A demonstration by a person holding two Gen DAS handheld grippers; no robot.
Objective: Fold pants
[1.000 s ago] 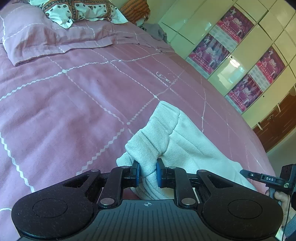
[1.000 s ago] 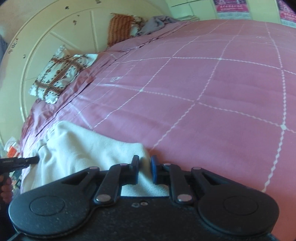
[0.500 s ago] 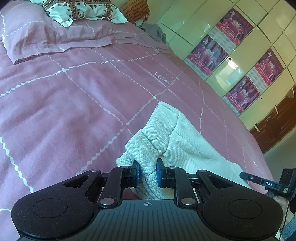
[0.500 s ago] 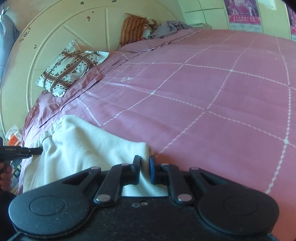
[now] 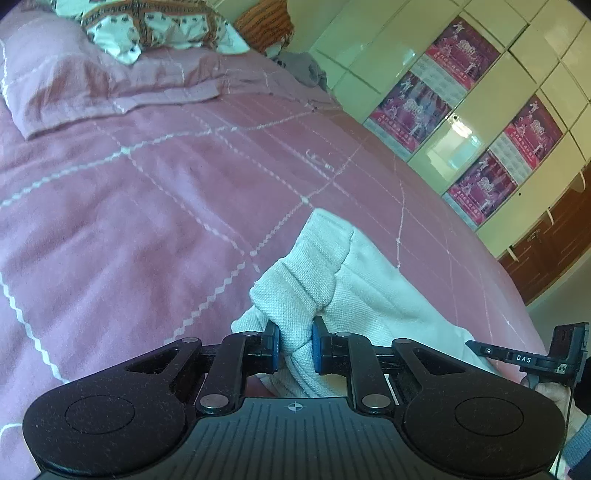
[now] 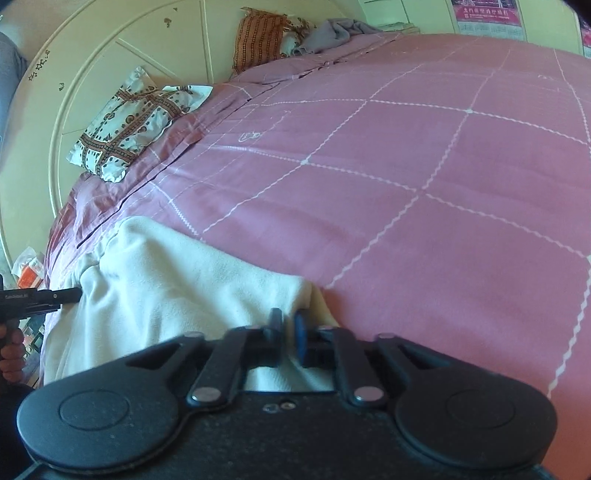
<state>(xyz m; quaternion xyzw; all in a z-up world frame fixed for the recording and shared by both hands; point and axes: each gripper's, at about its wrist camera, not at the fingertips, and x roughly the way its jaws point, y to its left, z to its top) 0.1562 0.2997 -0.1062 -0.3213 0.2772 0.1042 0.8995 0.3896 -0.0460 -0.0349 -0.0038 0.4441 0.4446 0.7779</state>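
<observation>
The white pants (image 5: 354, 280) lie bunched on the pink bedspread (image 5: 147, 206). My left gripper (image 5: 294, 345) is shut on a thick ribbed fold of the pants, which rises between the blue pads. My right gripper (image 6: 289, 332) is shut on another edge of the pants (image 6: 177, 280), low over the bedspread (image 6: 424, 192). The right gripper also shows at the right edge of the left wrist view (image 5: 532, 360). The left gripper's tip shows at the left edge of the right wrist view (image 6: 40, 295), touching the cloth.
A patterned pillow (image 6: 136, 122) and a pink pillow (image 5: 92, 85) lie at the headboard (image 6: 110, 48). An orange cushion (image 6: 258, 40) and grey cloth (image 6: 332, 35) sit at the far corner. A cupboard wall with posters (image 5: 480, 122) runs along the bed's far side.
Both grippers keep their hold on the pants. The right wrist view has lifted and tilted a little, so more of the headboard and the pants shows. The left view has hardly shifted.
</observation>
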